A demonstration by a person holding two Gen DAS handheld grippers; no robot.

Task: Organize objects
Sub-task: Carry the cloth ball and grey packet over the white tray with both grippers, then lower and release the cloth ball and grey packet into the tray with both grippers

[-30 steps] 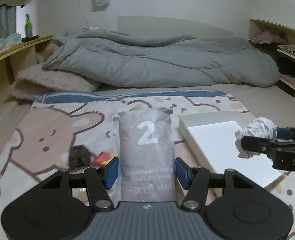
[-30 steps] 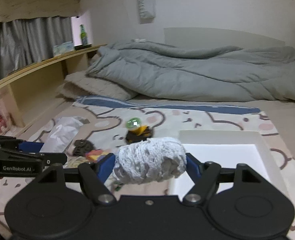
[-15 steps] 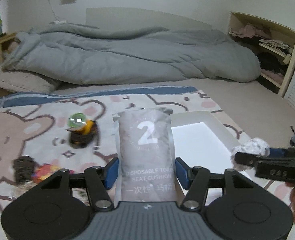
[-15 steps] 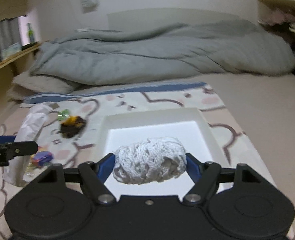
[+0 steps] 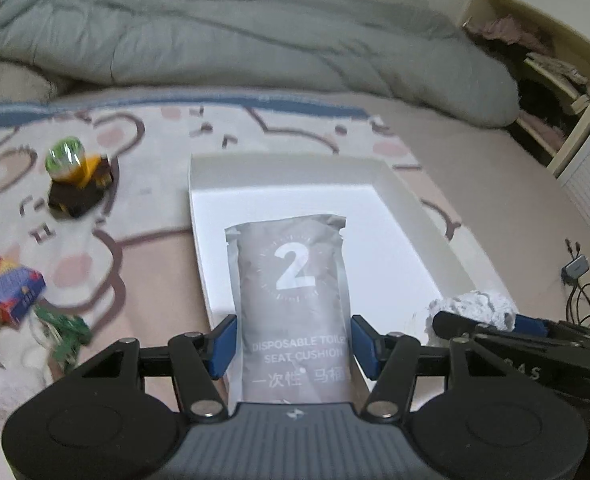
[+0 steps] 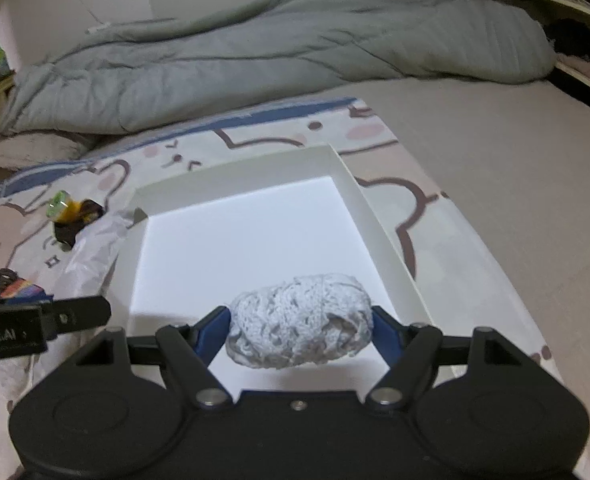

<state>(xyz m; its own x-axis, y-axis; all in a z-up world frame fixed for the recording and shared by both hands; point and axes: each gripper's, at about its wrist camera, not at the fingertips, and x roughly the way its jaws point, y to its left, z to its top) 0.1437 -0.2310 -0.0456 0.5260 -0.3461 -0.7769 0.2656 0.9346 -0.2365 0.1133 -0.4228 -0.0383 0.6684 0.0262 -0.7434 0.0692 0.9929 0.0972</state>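
Both loaded claws hang over the white tray [image 6: 379, 220], bare inside.

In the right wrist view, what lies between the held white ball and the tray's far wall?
Only bare tray floor: between the white ball and the far wall of the tray nothing lies; the right wrist view shows it.

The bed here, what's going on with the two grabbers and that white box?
A person is tidying loose items off the bear-print blanket into the white box. The left tongs are shut on a grey seat-cushion packet, held over the box's near left side. The right tongs are shut on a white knitted bundle, also above the box floor. Neither has been let go. A small green-topped toy and a colourful little packet lie on the blanket left of the box.
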